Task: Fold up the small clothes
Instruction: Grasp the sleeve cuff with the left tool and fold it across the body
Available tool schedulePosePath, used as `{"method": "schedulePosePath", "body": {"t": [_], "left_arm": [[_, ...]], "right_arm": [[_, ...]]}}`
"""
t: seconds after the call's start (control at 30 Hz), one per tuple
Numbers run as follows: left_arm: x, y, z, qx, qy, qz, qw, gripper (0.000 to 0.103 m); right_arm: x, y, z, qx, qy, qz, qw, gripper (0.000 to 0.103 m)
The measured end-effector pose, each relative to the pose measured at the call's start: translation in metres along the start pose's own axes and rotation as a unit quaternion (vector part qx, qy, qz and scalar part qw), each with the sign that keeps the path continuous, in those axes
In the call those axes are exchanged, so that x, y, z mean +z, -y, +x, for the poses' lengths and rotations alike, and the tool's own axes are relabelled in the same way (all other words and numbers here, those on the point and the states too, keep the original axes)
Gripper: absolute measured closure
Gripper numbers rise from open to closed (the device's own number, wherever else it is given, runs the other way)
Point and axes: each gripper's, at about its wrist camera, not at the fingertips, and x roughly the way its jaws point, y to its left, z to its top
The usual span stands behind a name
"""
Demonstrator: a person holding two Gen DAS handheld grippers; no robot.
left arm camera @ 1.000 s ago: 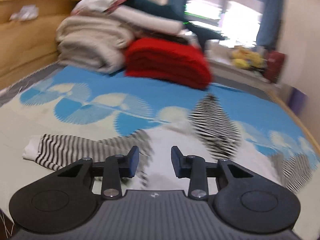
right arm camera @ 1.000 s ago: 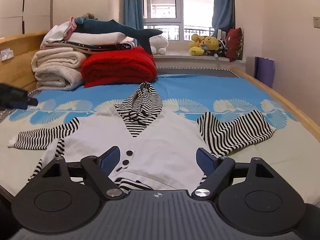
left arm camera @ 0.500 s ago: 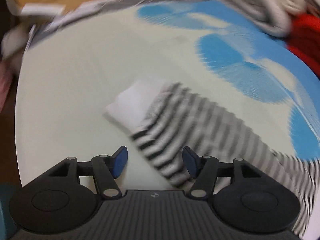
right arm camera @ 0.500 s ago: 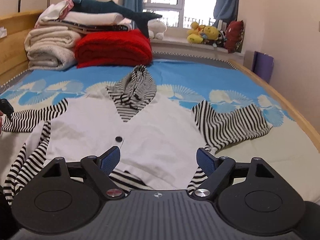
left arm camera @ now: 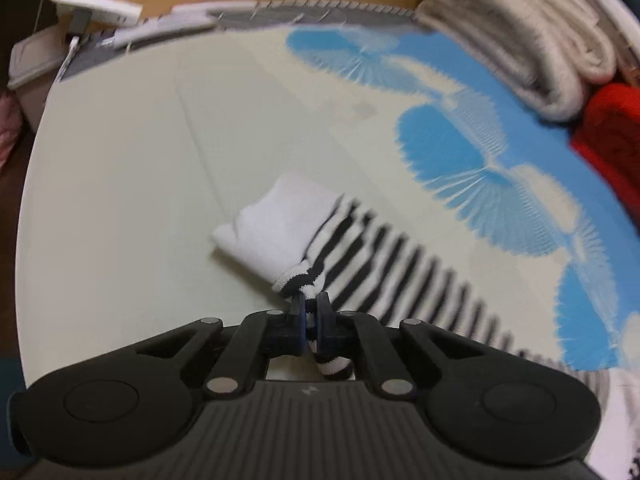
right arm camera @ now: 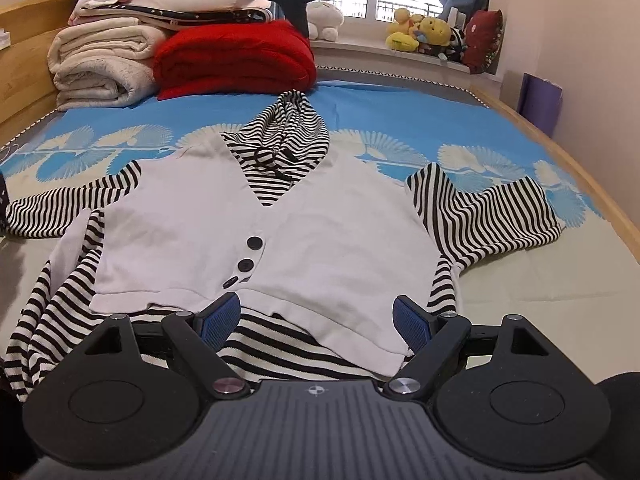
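A small hooded top [right arm camera: 304, 232] lies flat on the bed, white front with black buttons, black-and-white striped hood and sleeves. My left gripper [left arm camera: 310, 312] is shut on the edge of its left striped sleeve [left arm camera: 400, 264], just behind the white cuff [left arm camera: 280, 228]. That sleeve also shows in the right wrist view [right arm camera: 60, 212], stretched to the left. My right gripper [right arm camera: 316, 316] is open and empty, low over the top's bottom hem, with the white front panel between its fingers.
The bed sheet [right arm camera: 520, 292] is pale with blue fan prints. Folded beige blankets [right arm camera: 100, 64] and a red blanket [right arm camera: 236, 60] are stacked at the head of the bed. Plush toys [right arm camera: 424, 34] sit on the windowsill. A wooden bed rail [right arm camera: 568, 168] runs along the right.
My left gripper swung left and down to the sleeve's end and closed on the sleeve edge by the cuff. My right gripper moved closer and lower over the top's hem, still open.
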Motion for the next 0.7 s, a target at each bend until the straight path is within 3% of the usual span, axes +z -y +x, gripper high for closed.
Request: {"method": "schedulePosePath", "body": {"t": [0.13, 0.23, 0.3, 0.37, 0.47, 0.53, 0.57, 0.6, 0.63, 0.7], "left_arm": [[-0.004, 0.034, -0.031, -0.054, 0.041, 0.042, 0.9969, 0.1], [-0.029, 0.076, -0.073, -0.13, 0.073, 0.125, 0.9809, 0.1], [-0.056, 0.107, -0.1, -0.198, 0.074, 0.184, 0.9599, 0.1], [-0.09, 0.132, -0.124, -0.267, 0.056, 0.232, 0.9337, 0.1], [-0.151, 0.165, -0.158, -0.362, 0.012, 0.308, 0.88, 0.099], [-0.19, 0.182, -0.174, -0.409, -0.029, 0.359, 0.8381, 0.096], [-0.207, 0.189, -0.181, -0.426, -0.05, 0.382, 0.8186, 0.087], [-0.22, 0.194, -0.187, -0.434, -0.062, 0.401, 0.8042, 0.073], [-0.228, 0.197, -0.194, -0.436, -0.06, 0.415, 0.7961, 0.067], [-0.23, 0.201, -0.203, -0.429, -0.04, 0.432, 0.7925, 0.06]], "right_arm": [[0.0, 0.002, -0.003, 0.001, 0.005, -0.003, 1.0, 0.019], [0.001, 0.005, -0.005, -0.001, 0.008, 0.002, 1.0, 0.019], [0.002, 0.008, -0.005, -0.004, 0.01, 0.008, 1.0, 0.019], [0.002, 0.011, -0.006, -0.006, 0.012, 0.017, 1.0, 0.019], [0.002, 0.015, -0.008, -0.007, 0.013, 0.026, 1.0, 0.019], [0.002, 0.017, -0.009, -0.006, 0.014, 0.03, 0.999, 0.019], [0.003, 0.018, -0.009, -0.006, 0.014, 0.032, 0.999, 0.019], [0.003, 0.019, -0.009, -0.006, 0.014, 0.033, 0.999, 0.019], [0.003, 0.02, -0.009, -0.005, 0.015, 0.035, 0.999, 0.019], [0.004, 0.024, -0.009, -0.004, 0.014, 0.042, 0.999, 0.019]]}}
